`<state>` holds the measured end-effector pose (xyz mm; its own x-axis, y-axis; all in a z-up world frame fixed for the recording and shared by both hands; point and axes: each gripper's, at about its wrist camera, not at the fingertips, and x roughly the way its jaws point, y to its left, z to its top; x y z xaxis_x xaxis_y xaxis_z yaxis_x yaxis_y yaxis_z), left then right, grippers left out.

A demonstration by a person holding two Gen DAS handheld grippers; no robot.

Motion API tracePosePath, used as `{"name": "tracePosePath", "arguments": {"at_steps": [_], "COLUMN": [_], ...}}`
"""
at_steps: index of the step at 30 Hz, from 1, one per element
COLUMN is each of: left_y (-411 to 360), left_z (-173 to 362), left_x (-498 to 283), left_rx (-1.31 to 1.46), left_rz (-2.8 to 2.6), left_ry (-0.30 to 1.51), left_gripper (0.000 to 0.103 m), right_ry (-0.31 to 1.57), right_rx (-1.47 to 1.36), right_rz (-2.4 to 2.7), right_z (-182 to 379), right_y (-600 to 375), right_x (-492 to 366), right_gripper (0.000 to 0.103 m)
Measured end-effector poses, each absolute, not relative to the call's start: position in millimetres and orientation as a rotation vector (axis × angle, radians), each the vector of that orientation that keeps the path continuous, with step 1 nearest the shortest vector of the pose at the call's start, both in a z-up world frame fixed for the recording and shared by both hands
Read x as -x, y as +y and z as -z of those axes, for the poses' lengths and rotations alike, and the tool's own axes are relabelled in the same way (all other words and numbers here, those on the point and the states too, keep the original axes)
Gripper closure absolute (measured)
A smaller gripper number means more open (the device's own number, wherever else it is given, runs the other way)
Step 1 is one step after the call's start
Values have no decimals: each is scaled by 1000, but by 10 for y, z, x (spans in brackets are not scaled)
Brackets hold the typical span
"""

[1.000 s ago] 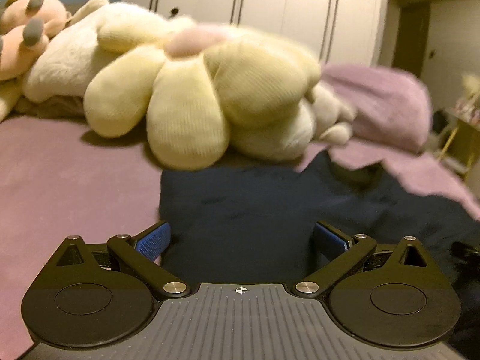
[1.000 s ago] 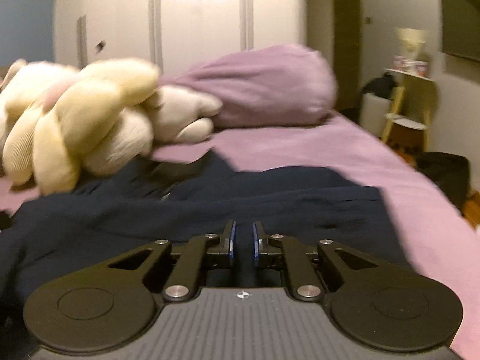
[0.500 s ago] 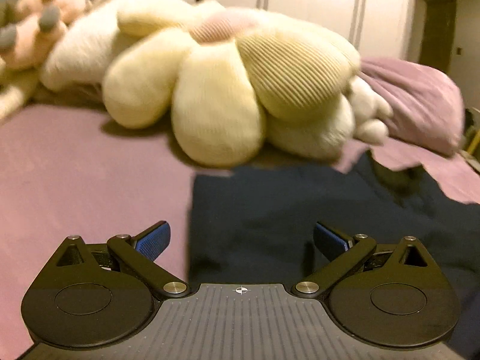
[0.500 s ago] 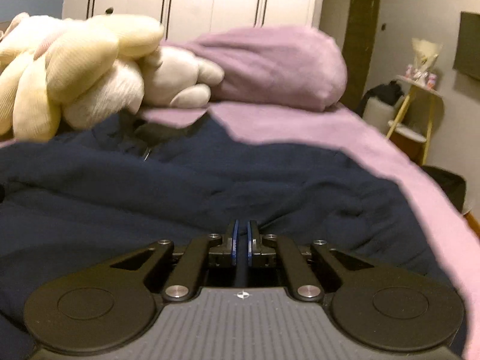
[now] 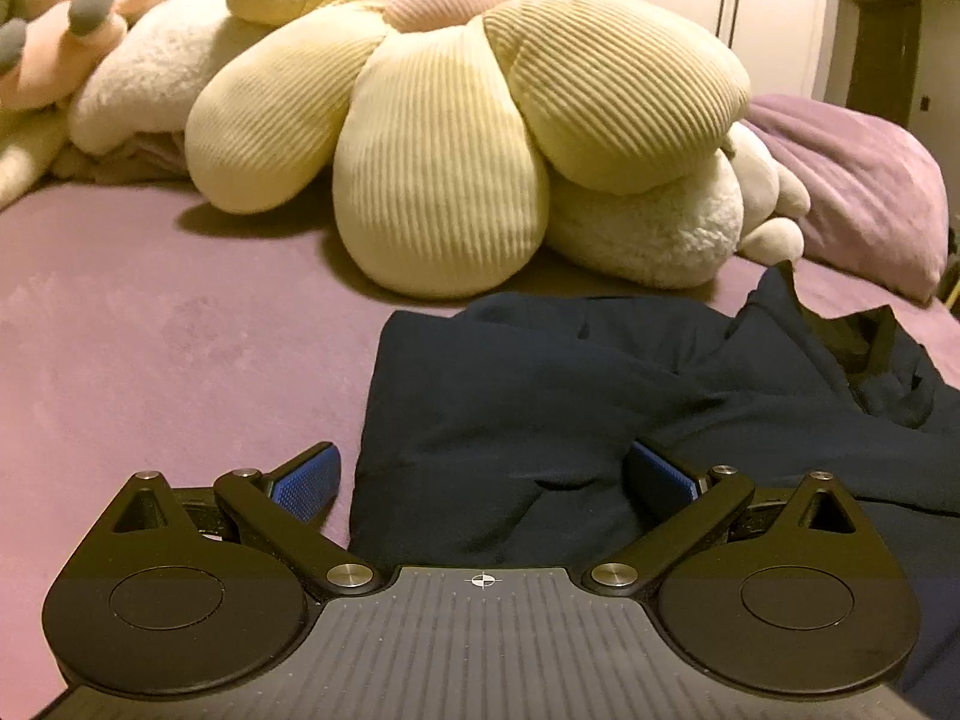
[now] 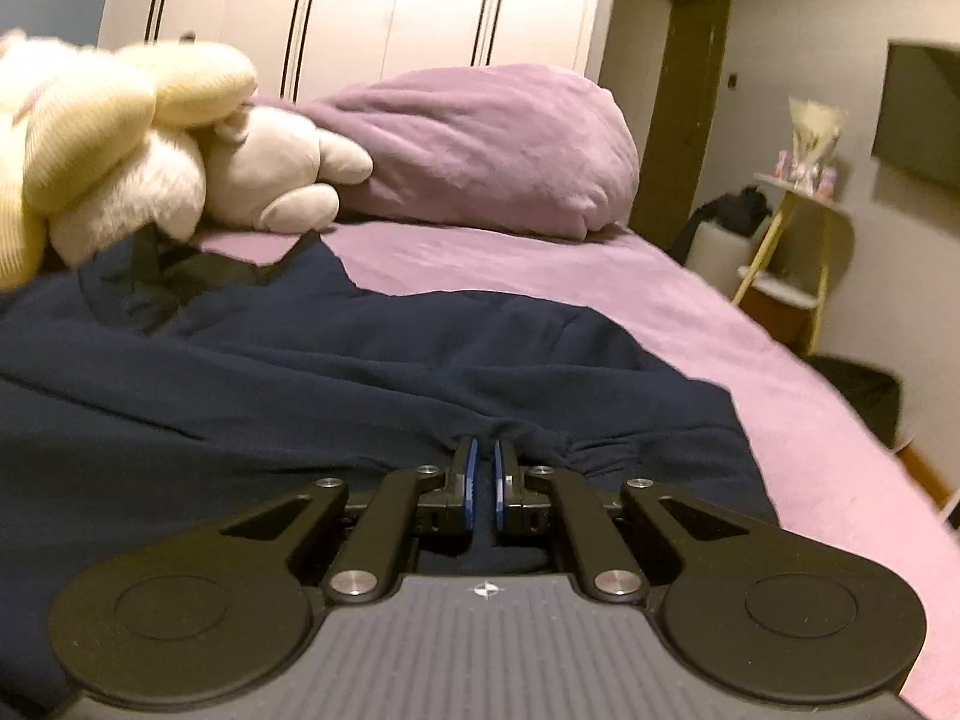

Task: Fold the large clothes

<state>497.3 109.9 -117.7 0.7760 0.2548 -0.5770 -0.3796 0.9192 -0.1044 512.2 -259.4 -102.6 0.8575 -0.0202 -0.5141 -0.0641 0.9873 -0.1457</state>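
Note:
A large navy garment (image 5: 540,396) lies spread and rumpled on a purple bed. My left gripper (image 5: 480,480) is open, low over the garment's left edge, with cloth lying between its blue pads (image 5: 306,480). In the right wrist view the same garment (image 6: 300,384) fills the foreground. My right gripper (image 6: 483,474) is shut on a bunched fold of the navy cloth near the garment's right side; the cloth puckers around its tips.
A yellow flower-shaped cushion (image 5: 456,120) and white plush toys (image 5: 648,228) lie just beyond the garment. A purple pillow (image 6: 480,144) sits at the bed head. Bare purple bedsheet (image 5: 150,330) lies to the left. The bed's right edge (image 6: 852,450) drops to a floor with a stool.
My left gripper has moved left and lower to the garment's left edge, staying open. My right gripper has dropped toward the garment and stays shut, with cloth now bunched at its tips.

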Motion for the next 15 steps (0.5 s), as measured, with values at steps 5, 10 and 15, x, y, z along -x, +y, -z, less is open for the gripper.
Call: {"name": "tracePosePath", "arguments": {"at_steps": [5,10,15], "left_y": [1136,1146,1130], "left_z": [1218,1211,1052], "left_x": [-4961,-4960,-4896], "left_rx": [251,255,252], "left_rz": [-333,-335,-343], "left_ry": [573,571,621], "left_gripper": [0,0,0], "right_ry": [525,501,490], "right_rx": [144,156,109], "right_rz": [-29,-24,-40], "right_z": [1074,1107,1055], "right_y": [-2585,-2556,-2627], "right_x": [-5129,-5094,-5075], "right_gripper": [99,99,99]}}
